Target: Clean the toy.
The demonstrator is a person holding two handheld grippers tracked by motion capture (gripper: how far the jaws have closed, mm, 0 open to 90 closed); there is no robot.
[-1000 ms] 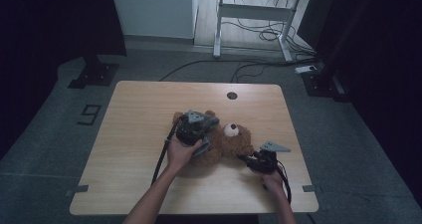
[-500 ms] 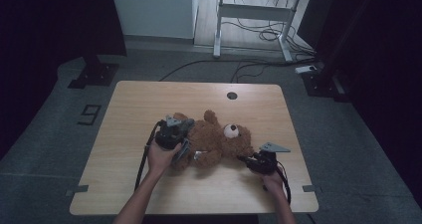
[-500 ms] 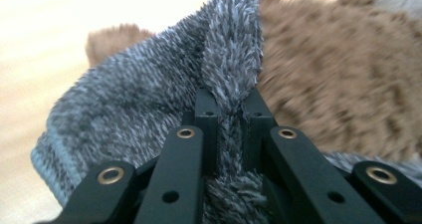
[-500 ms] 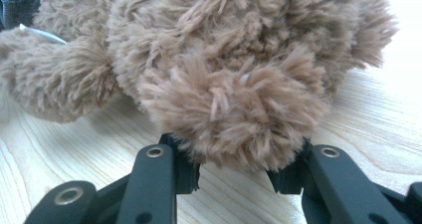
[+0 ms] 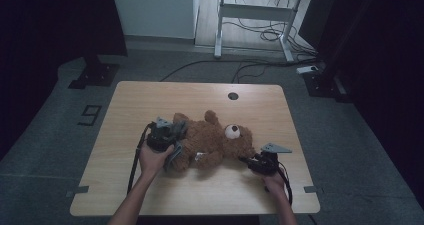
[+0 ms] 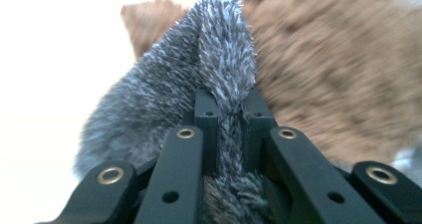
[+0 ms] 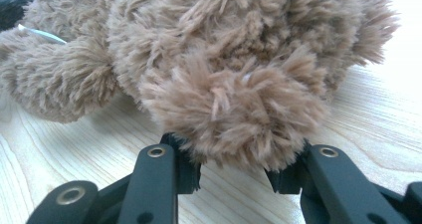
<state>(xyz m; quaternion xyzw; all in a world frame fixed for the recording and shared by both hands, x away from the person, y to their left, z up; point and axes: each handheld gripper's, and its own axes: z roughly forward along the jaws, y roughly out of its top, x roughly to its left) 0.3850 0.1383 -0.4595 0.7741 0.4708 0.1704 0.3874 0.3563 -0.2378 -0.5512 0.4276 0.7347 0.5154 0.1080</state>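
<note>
A brown teddy bear (image 5: 210, 140) lies on its back across the wooden table (image 5: 165, 97), with its head toward the right. A grey fuzzy cloth (image 5: 176, 134) sits at its left end. My left gripper (image 5: 167, 135) is shut on a fold of that cloth (image 6: 164, 89), which is pinched between the jaws of the left gripper (image 6: 230, 107). The bear's brown fur (image 6: 338, 69) lies just beyond it. My right gripper (image 5: 248, 160) is low on the table at the bear's head. In its own view the right gripper (image 7: 234, 159) has its jaws pressed on both sides of a tuft of the bear (image 7: 224, 50).
A round cable hole (image 5: 233, 95) sits near the table's far edge. Bare wood (image 7: 378, 109) lies to the right of the bear's head. Beyond the table are a desk frame (image 5: 260, 10), floor cables and a dark stand (image 5: 95, 72).
My left gripper has moved left from over the bear's middle to its left end, drawing the grey cloth with it. The right gripper has stayed at the bear's head.
</note>
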